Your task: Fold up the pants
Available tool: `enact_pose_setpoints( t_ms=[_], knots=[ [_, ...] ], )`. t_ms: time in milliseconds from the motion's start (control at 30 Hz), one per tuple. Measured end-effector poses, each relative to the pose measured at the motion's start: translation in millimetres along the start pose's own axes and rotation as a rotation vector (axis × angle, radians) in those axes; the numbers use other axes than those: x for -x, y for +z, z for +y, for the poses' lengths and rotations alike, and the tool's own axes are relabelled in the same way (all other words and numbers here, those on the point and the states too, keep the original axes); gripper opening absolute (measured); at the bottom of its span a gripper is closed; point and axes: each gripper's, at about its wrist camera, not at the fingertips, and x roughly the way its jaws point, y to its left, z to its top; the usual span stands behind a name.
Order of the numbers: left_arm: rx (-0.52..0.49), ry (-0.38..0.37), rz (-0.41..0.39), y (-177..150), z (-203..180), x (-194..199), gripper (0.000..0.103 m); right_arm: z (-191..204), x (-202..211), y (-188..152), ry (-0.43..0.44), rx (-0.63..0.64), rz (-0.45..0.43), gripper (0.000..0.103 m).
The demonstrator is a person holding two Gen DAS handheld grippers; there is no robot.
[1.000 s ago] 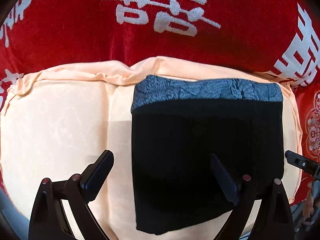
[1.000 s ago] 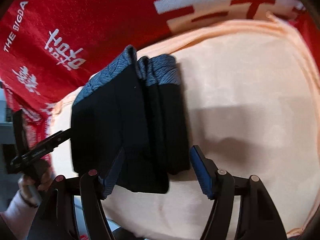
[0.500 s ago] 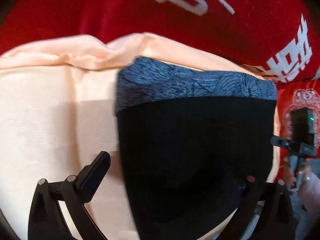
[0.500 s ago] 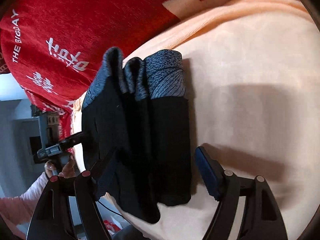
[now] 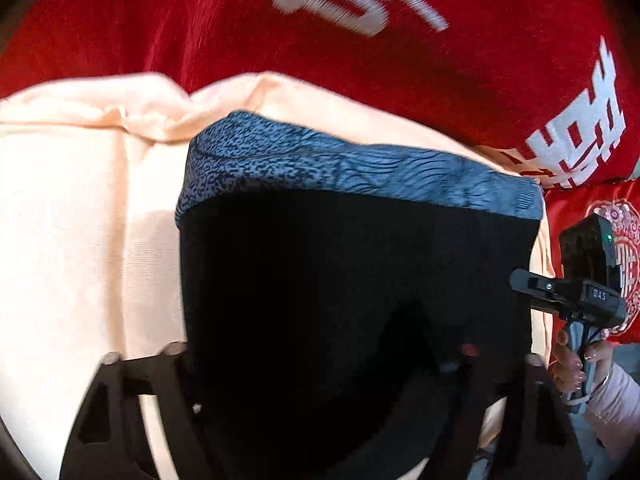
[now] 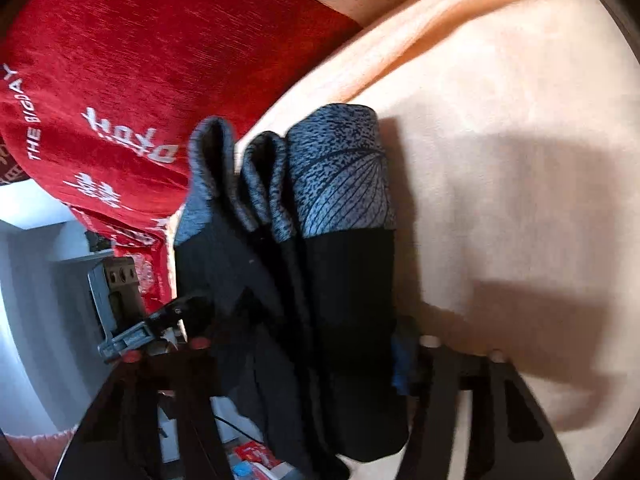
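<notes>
The folded black pants with a blue-grey patterned waistband (image 5: 356,280) lie on the peach-coloured cushion (image 5: 80,240), which rests against the red velvet cloth with white characters (image 5: 280,40) behind it. No container shows. The left gripper (image 5: 320,364) is closing around the pants' near edge; its pads are lost against the black fabric, so contact is unclear. The right gripper (image 6: 304,340) is closing on the stacked layers, its blue pad (image 6: 400,364) against the outer fold. Only the right wrist view shows those separate layers; only the left shows the person's hand (image 5: 576,364) on the right gripper's handle.
</notes>
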Motion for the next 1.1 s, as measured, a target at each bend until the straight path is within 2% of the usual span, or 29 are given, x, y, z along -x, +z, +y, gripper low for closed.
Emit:
enact_pose_setpoints(
  t_ms=[33, 133, 300, 500, 600, 700, 767, 833, 900, 967, 1100],
  knots=[
    [0.002, 0.016, -0.008, -2, -4, 6, 0.068, 4, 2, -2, 0.010, 0.008, -0.001, 0.044],
    [0.021, 0.027, -0.024, -3, -7, 21, 0.062, 17, 6, -6, 0.025, 0.020, -0.008, 0.042],
    [0.013, 0.026, -0.032, -17, -13, 43, 0.062, 34, 17, -29, 0.050, 0.029, -0.017, 0.041],
    [-0.010, -0.009, -0.017, -52, -11, 73, 0.062, 36, 33, -83, 0.079, -0.013, -0.034, 0.041],
    [-0.031, 0.005, 0.006, -76, -5, 76, 0.062, 30, 31, -112, 0.066, -0.019, -0.043, 0.041],
    [-0.022, 0.021, 0.036, -90, 9, 60, 0.062, 13, 14, -130, 0.021, -0.038, -0.038, 0.041],
    [-0.002, 0.044, 0.047, -97, 19, 41, 0.063, 0, 4, -136, -0.030, -0.052, -0.049, 0.045],
    [0.039, 0.022, 0.007, -102, 33, 37, 0.080, -9, 3, -138, -0.029, -0.069, -0.081, 0.052],
    [0.061, 0.027, 0.005, -102, 39, 36, 0.085, -9, 4, -139, -0.044, -0.078, -0.087, 0.054],
    [0.070, 0.030, 0.012, -104, 40, 40, 0.085, -2, 7, -143, -0.099, -0.064, -0.092, 0.056],
    [0.000, 0.150, -0.008, -113, 32, 59, 0.085, 16, 19, -151, -0.229, -0.057, -0.129, 0.058]
  ],
)
